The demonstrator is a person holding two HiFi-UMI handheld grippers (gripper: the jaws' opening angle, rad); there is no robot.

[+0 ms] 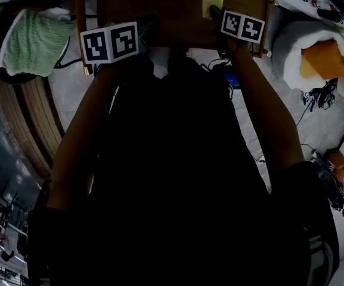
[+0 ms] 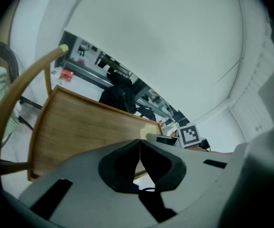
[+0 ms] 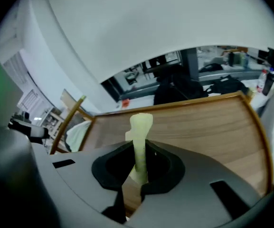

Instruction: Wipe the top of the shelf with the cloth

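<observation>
wooden shelf top (image 1: 172,16) with a raised rim; yellow cloth (image 1: 211,5) over its right part.

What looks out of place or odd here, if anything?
Nothing stands out. The right gripper is shut on the pale yellow cloth at the wooden shelf top; the left gripper is shut and holds nothing.

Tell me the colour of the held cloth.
The cloth is pale yellow, clearest in the right gripper view.
</observation>
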